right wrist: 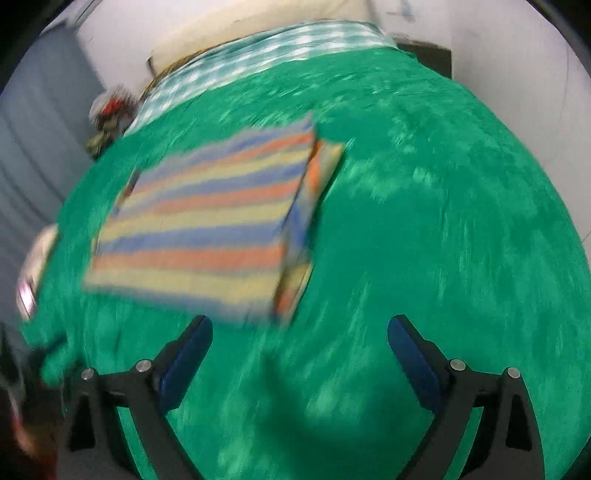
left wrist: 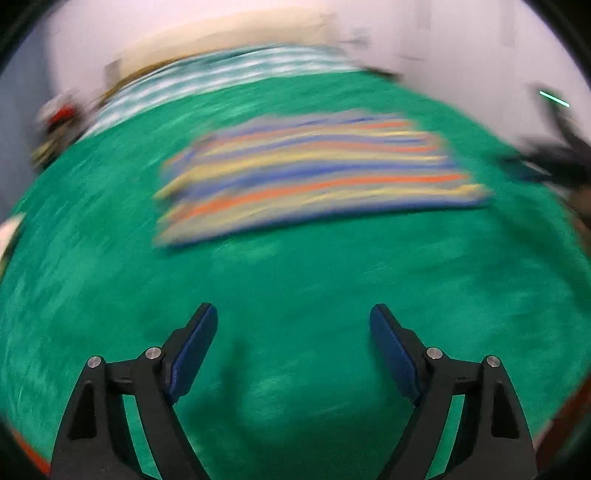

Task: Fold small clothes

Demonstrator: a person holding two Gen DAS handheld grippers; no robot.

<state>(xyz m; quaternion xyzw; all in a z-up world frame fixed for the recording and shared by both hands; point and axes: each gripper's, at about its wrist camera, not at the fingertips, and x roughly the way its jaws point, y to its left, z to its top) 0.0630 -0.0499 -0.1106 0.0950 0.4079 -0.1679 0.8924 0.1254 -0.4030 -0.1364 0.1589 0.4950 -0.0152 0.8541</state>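
Left gripper (left wrist: pixel 293 314) and right gripper (right wrist: pixel 300 325), jaws wide and empty, above green blanket (left wrist: pixel 295 277). Folded striped garment (right wrist: pixel 199 229) lies at eleven o'clock, blurred. Checked cloth (right wrist: pixel 266 51) at twelve o'clock.

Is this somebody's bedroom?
Probably, yes. A green blanket covers what looks like a bed, with checked bedding at its far end by a plain wall. A striped folded cloth lies on top.

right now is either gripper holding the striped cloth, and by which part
Nothing is held. The left gripper and right gripper both have open jaws with only green cover between them; the striped cloth lies free.
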